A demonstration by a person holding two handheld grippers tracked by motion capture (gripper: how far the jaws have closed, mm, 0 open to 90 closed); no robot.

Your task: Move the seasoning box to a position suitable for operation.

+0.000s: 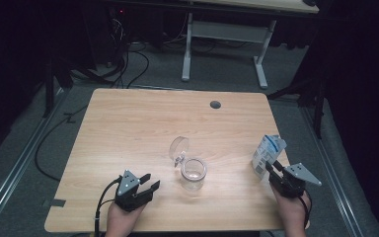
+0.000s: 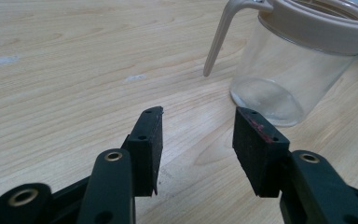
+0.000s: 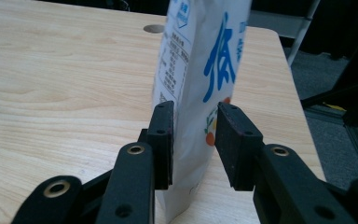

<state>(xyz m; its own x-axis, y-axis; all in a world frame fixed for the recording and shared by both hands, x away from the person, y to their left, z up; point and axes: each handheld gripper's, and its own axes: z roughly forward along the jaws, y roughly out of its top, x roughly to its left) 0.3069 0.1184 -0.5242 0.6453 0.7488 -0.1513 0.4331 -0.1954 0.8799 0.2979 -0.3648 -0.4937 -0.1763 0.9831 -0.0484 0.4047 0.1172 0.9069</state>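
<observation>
right tongs (image 3: pixel 193 140) astride carton (image 3: pixel 200 70) (perhaps touching)

The setting is a lab or test workspace, not a home. A bare wood-grain table (image 1: pixel 128 128) with a cable grommet (image 1: pixel 215 104) stands on grey carpet (image 1: pixel 227 74). Black curtains (image 1: pixel 365 98) enclose the left and right sides. At the far side, a second desk (white metal legs) (image 1: pixel 261 64) stands beside loose cables (image 1: pixel 128 64). Floor rails (image 1: pixel 10 173) run along the near left.
</observation>
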